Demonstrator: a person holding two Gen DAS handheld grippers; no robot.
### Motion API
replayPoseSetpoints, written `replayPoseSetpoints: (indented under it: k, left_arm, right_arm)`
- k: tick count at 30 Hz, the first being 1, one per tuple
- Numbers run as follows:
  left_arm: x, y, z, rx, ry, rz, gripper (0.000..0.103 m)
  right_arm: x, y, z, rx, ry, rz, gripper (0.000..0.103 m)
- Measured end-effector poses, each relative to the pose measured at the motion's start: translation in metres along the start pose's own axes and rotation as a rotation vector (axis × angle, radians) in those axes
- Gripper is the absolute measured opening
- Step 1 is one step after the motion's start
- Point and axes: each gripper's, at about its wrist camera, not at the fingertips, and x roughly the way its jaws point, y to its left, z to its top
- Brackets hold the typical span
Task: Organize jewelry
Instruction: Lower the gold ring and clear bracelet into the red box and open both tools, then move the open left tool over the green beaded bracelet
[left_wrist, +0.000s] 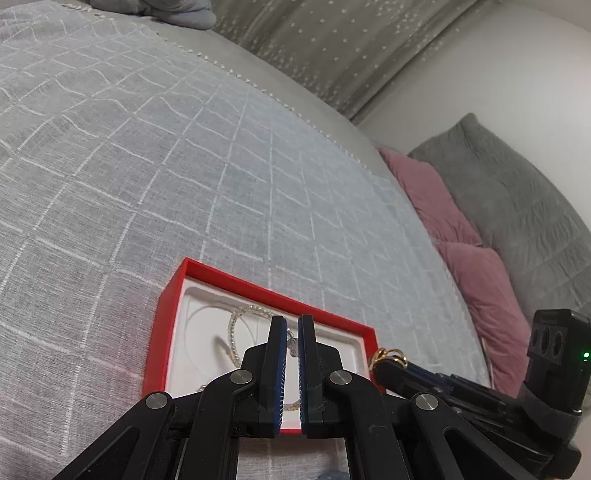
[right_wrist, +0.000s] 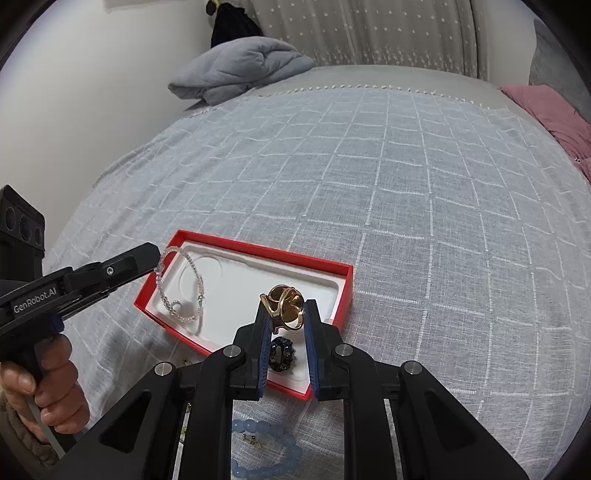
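Holding a gold ring (right_wrist: 284, 306) clenched in the right hand-held gripper (right_wrist: 286, 314) above the red box (right_wrist: 258, 254), left hand-held gripper (left_wrist: 292, 321) pinching the clear bead bracelet (right_wrist: 177, 288) there, dark ring (right_wrist: 280, 354) already inside, blue bead bracelet (right_wrist: 266, 443) behind, outside on the bed (right_wrist: 406, 184).

Soft, even indoor light, faint shadows, strong fisheye bending and dark vignette at edges.
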Motion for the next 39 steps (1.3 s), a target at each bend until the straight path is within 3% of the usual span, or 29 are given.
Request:
replayPoseSetpoints:
  k: [6,11,15,18,21,27,32,39]
  left_arm:
    - [0.008,0.002,-0.006,0.056,0.087,0.191,0.000]
    - [0.013,0.004,-0.009,0.050,0.116,0.203,0.000]
    - [0.003,0.001,-0.008,0.054,0.091,0.208,0.000]
    - [-0.003,-0.001,-0.010,0.050,0.073,0.199,0.001]
    - [-0.006,-0.001,-0.011,0.041,0.071,0.205,0.001]
    - [-0.022,-0.005,-0.019,0.065,0.044,0.255,0.018]
    - [-0.033,-0.005,-0.027,0.086,0.035,0.300,0.044]
    - [-0.034,0.002,-0.038,0.106,0.076,0.369,0.052]
  right_arm:
    - [0.006,-0.002,-0.005,0.000,0.016,-0.004,0.018]
    - [0.010,-0.001,-0.004,-0.004,0.018,-0.007,0.018]
    - [0.013,0.001,-0.004,-0.009,0.018,-0.006,0.019]
    - [0.013,0.001,-0.003,-0.003,0.009,-0.013,0.034]
    - [0.006,-0.003,-0.002,0.014,-0.011,0.011,0.041]
    - [-0.022,-0.016,-0.007,0.069,-0.057,0.007,0.042]
    - [-0.036,-0.026,-0.027,0.098,-0.046,-0.030,0.049]
    - [-0.039,-0.015,-0.038,0.075,-0.010,-0.037,0.049]
